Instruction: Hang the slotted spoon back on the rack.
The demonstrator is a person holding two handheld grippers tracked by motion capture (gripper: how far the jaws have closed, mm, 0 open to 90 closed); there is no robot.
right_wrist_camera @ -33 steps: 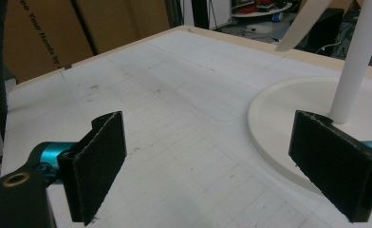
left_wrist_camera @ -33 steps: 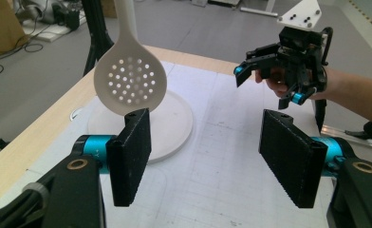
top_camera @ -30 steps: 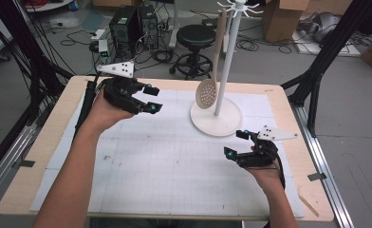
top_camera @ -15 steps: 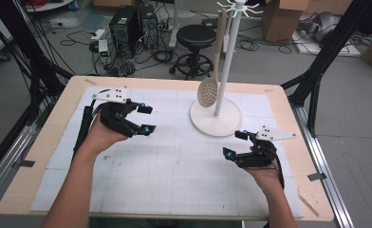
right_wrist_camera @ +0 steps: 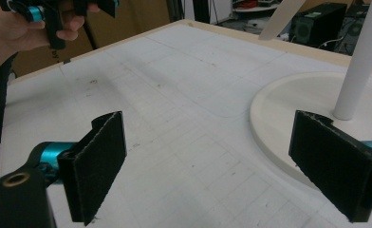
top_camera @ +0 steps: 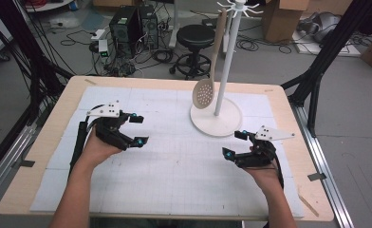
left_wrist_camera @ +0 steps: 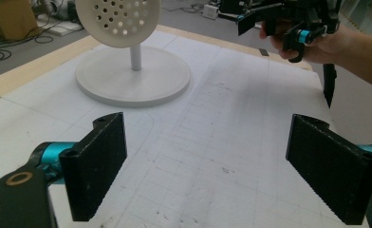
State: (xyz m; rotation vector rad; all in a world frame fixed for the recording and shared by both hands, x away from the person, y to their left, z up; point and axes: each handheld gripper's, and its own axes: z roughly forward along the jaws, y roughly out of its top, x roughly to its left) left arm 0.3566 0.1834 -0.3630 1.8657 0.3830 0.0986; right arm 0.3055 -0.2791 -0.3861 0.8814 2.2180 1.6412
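Observation:
A pale slotted spoon point(top_camera: 204, 93) hangs from a white hook stand point(top_camera: 216, 119) at the table's back middle; its holed bowl point(left_wrist_camera: 117, 19) fills the upper left of the left gripper view. My left gripper point(top_camera: 140, 128) hovers low over the mat's left side, aimed toward the stand. Its jaws point(left_wrist_camera: 215, 171) have just been opening and stand wide with nothing between them. My right gripper point(top_camera: 234, 144) rests near the stand's base point(right_wrist_camera: 293, 109), open and empty point(right_wrist_camera: 215, 166). Each gripper view shows the other hand farther off, with the right gripper point(left_wrist_camera: 288, 23) and the left gripper point(right_wrist_camera: 46, 12).
A white gridded mat point(top_camera: 174, 180) covers the wooden table point(top_camera: 46, 142). A thin wooden stick point(top_camera: 310, 202) lies near the front right corner. Beyond the far edge stand a black stool point(top_camera: 196, 38), computer towers point(top_camera: 129, 23) and boxes. Black frame posts flank the table.
My left hand has come down and toward the near side, away from the stand, and its jaws have spread wider. The right hand has kept still.

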